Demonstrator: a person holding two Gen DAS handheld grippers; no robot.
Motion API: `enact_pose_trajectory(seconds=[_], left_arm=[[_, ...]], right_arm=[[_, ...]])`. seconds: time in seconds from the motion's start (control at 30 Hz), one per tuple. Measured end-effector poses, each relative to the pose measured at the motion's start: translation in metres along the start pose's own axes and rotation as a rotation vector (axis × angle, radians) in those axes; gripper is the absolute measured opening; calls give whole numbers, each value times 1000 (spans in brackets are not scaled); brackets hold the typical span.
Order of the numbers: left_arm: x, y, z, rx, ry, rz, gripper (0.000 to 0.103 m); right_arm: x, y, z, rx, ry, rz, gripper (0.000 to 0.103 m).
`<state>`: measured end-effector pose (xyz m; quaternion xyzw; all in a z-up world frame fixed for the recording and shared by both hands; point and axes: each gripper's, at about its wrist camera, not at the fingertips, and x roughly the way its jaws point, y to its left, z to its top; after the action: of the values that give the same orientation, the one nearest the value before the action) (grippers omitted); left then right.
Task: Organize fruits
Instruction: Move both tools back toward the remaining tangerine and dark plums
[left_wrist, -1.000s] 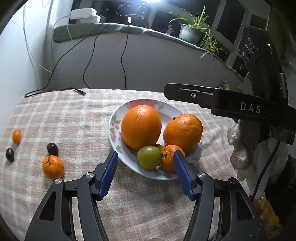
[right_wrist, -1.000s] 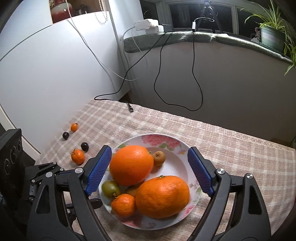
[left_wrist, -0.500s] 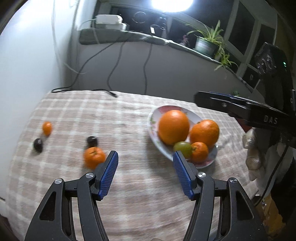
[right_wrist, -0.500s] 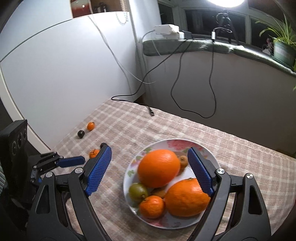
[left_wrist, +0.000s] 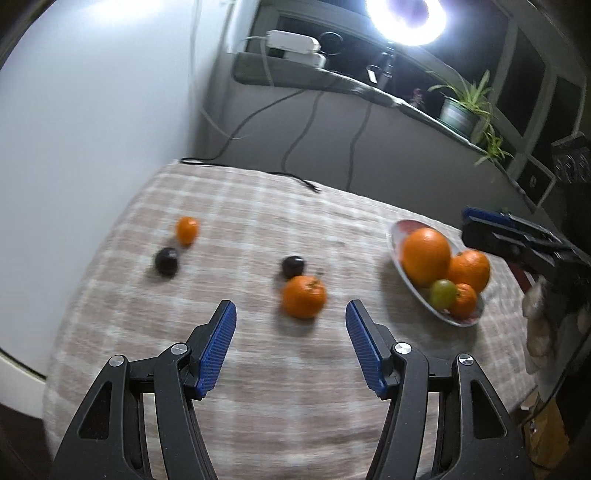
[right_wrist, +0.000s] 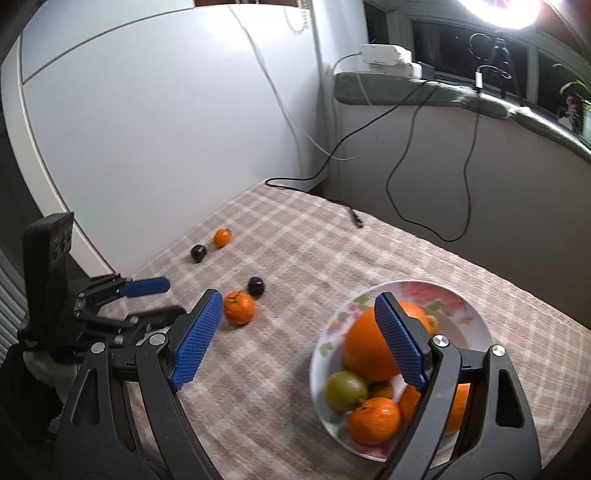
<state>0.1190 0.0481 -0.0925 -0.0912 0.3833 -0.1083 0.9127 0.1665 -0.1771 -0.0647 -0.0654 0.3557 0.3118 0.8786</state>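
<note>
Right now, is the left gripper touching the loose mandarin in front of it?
Apart. In the left wrist view the left gripper stands open and the mandarin lies on the cloth beyond its blue fingertips, with bare cloth showing between them.

a desk under a beige-and-white checked woven cloth (left_wrist: 266, 387) carries a floral white ceramic plate (right_wrist: 476, 317) of fruit, a loose round orange tangerine (left_wrist: 304, 296) touching a dark plum (left_wrist: 293, 266), a second dark plum (left_wrist: 166, 261) beside a small orange kumquat (left_wrist: 187, 230), and a black cable end (right_wrist: 356, 218).
</note>
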Motion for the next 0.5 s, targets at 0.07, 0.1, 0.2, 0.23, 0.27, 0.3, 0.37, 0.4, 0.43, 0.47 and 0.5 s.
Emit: enact_pose_trajectory(seconds=[0.07, 0.1, 0.2, 0.23, 0.27, 0.3, 0.37, 0.4, 0.43, 0.47, 0.5], left_arm=[[-1, 11, 1, -19, -6, 14, 61], [-1, 15, 2, -27, -8, 19, 61], [0, 28, 6, -42, -17, 39, 59], [1, 31, 7, -43, -19, 46, 58], [2, 34, 8, -43, -19, 53, 57], [4, 37, 9, -44, -19, 60, 55], [8, 44, 12, -50, -18, 72, 53], [10, 47, 13, -51, -14, 77, 50], [12, 50, 14, -53, -12, 83, 48], [16, 54, 16, -55, -10, 91, 48], [17, 57, 17, -56, -8, 94, 46]], right_arm=[[4, 8, -1, -9, 7, 10, 87], [7, 12, -1, -13, 10, 14, 87], [14, 25, -3, -33, 22, 20, 87], [17, 29, -4, -41, 25, 20, 87], [20, 34, -5, -49, 29, 21, 87], [22, 38, -6, -57, 35, 22, 87], [29, 46, -9, -75, 47, 25, 87], [32, 50, -10, -83, 52, 23, 87], [36, 55, -12, -93, 57, 21, 87], [39, 59, -13, -103, 62, 20, 87], [42, 62, -14, -111, 67, 19, 87]])
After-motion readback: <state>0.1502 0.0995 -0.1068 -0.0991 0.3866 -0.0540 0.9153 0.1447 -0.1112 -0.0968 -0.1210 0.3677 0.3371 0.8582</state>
